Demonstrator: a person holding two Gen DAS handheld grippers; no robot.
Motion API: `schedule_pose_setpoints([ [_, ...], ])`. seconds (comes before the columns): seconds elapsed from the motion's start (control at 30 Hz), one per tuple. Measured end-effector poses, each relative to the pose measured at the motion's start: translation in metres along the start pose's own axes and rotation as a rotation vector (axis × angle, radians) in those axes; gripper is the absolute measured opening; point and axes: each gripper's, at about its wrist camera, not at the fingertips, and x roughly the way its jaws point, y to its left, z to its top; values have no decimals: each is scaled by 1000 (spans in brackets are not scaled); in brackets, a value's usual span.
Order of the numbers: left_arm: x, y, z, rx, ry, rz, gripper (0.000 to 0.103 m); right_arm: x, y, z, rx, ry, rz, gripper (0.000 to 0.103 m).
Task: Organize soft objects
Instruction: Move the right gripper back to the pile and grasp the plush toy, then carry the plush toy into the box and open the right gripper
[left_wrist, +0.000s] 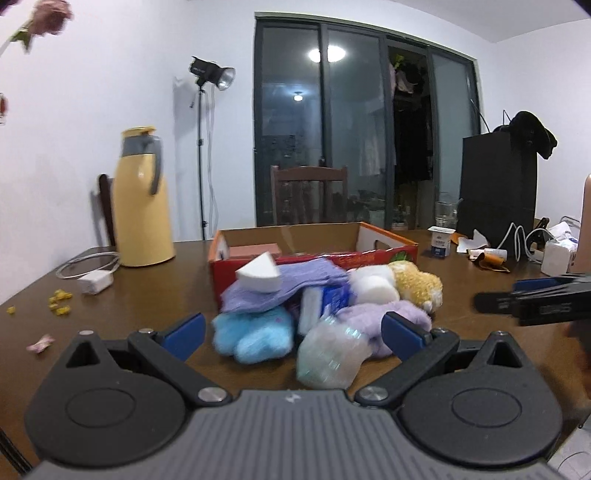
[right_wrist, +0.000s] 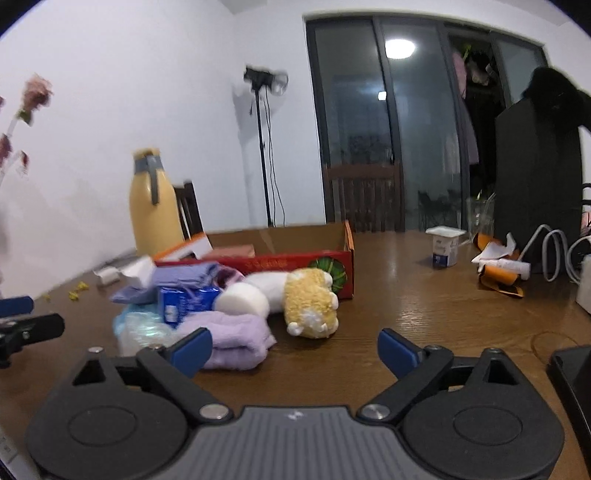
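1. Dark brown wooden counter (right_wrist: 406, 314), kinda glossy; it carries everything here.
2. Red cardboard box (left_wrist: 314, 258) sits open-topped near the middle; a heap of soft stuff lies right in front of it, touching it: blue fluffy thing (left_wrist: 255, 336), lilac towel (right_wrist: 236, 339), yellow plush (right_wrist: 310, 302), white foam roll (right_wrist: 242, 299), crinkly clear plastic bag (left_wrist: 328, 354).
3. Far left: yellow thermos jug (left_wrist: 142, 199), with a white charger and cable (left_wrist: 94, 282) just beside it; small yellow crumbs (left_wrist: 59, 299) and a pink wrapper (left_wrist: 40, 343) nearby.
4. Right side: yogurt cup (right_wrist: 445, 245), drinking glass (left_wrist: 445, 214), tall black bag (left_wrist: 498, 192), torn orange packaging (right_wrist: 498, 273), white cable (right_wrist: 550, 251).
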Motion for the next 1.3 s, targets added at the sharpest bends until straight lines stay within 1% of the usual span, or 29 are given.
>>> schedule_pose_setpoints([
  [0.1, 28, -10, 7, 19, 8, -10, 103, 43, -3, 15, -32, 47, -10, 86],
  [0.13, 36, -12, 10, 23, 6, -14, 103, 56, -5, 20, -36, 58, -16, 85],
  [0.2, 50, -16, 14, 22, 6, -23, 103, 83, -10, 29, -33, 79, -20, 84],
  [0.27, 61, -19, 18, 16, 4, -24, 103, 109, -15, 35, -16, 128, -12, 79],
  [0.3, 64, -20, 18, 15, 2, -24, 103, 118, -16, 36, -12, 148, 2, 74],
  [0.37, 69, -22, 18, 10, 4, -24, 103, 134, -17, 37, -5, 196, 13, 57],
  [0.4, 70, -23, 18, 10, 9, -24, 103, 138, -18, 36, 9, 201, 12, 50],
  [0.43, 71, -24, 17, 14, 16, -25, 103, 139, -19, 35, 16, 190, -10, 49],
  [0.5, 70, -27, 14, 24, 23, -17, 103, 131, -22, 32, 34, 155, -58, 48],
  [0.57, 64, -28, 12, 31, 29, -13, 103, 118, -29, 27, 61, 128, -80, 47],
  [0.67, 50, -26, 5, 28, 49, 0, 103, 82, -38, 17, 59, 92, -127, 47],
  [0.7, 46, -26, 2, 26, 57, 3, 103, 68, -42, 14, 64, 85, -128, 47],
  [0.77, 36, -26, -5, 14, 78, 3, 103, 44, -45, 6, 68, 99, -115, 47],
  [0.83, 24, -26, -11, -9, 92, -9, 103, 19, -41, -6, 61, 119, -63, 46],
  [0.9, 14, -29, -17, -28, 104, -34, 103, -5, -29, -21, 55, 148, 35, 46],
  [0.97, 7, -33, -21, -30, 121, -47, 103, -19, -13, -31, 26, 168, 97, 45],
  [1.03, 1, -41, -25, -11, 133, -68, 103, -30, 2, -41, 0, 161, 137, 46],
  [1.07, -1, -45, -27, -8, 142, -95, 103, -33, 7, -43, -6, 159, 157, 46],
  [1.1, -2, -48, -28, -12, 154, -123, 103, -35, 10, -44, -15, 160, 175, 46],
  [1.17, -3, -50, -28, -40, 172, -159, 100, -38, 15, -44, -28, 168, 211, 46],
  [1.2, -2, -50, -28, -51, 180, -173, 94, -39, 18, -44, -30, 170, 232, 46],
  [1.23, -2, -50, -28, -65, 187, -188, 85, -40, 20, -44, -29, 169, 250, 45],
  [1.3, 4, -47, -30, -97, 223, -210, 70, -40, 22, -45, -41, 178, 262, 46],
])
